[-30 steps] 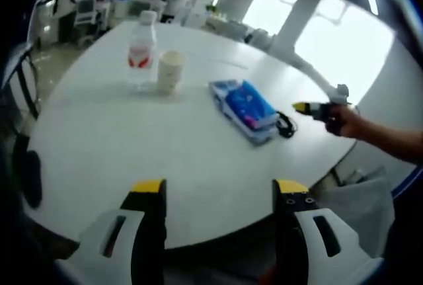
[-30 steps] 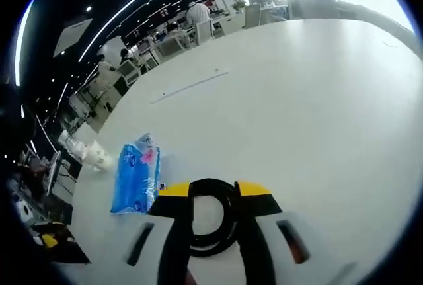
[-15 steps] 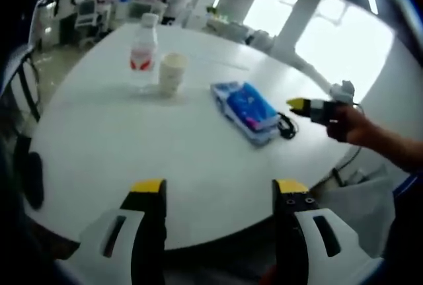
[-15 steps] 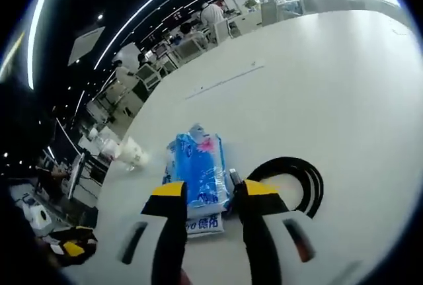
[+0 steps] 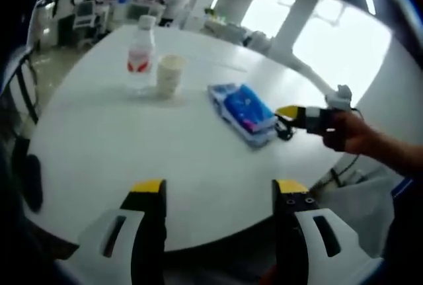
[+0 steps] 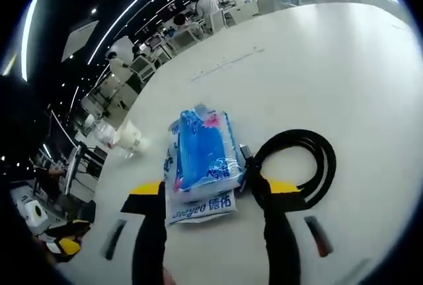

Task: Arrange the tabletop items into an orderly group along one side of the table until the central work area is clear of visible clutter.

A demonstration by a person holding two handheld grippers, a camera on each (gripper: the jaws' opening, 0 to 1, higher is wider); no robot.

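Observation:
A blue tissue pack [image 5: 243, 109] lies on the round white table [image 5: 99, 146], with a black coiled cable [image 5: 285, 127] touching its right end. Further back stand a clear water bottle [image 5: 140, 52] and a paper cup [image 5: 170, 75], side by side. My left gripper [image 5: 219, 189] hangs open over the table's near edge, holding nothing. A hand [image 5: 353, 136] holds my right gripper [image 5: 291, 112] at the pack's end. In the right gripper view, the right gripper [image 6: 213, 189] is open, its jaws on either side of the tissue pack [image 6: 201, 159]; the cable [image 6: 301, 166] lies just right of it.
The cup [image 6: 132, 141] lies beyond the pack in the right gripper view. A dark chair [image 5: 26, 179] stands at the table's left edge. Desks, chairs and people fill the room behind. Bare table [image 6: 344, 67] stretches to the right of the cable.
My right gripper left the cable, moved over to the tissue pack and opened wider around its near end. The left gripper has stayed where it was.

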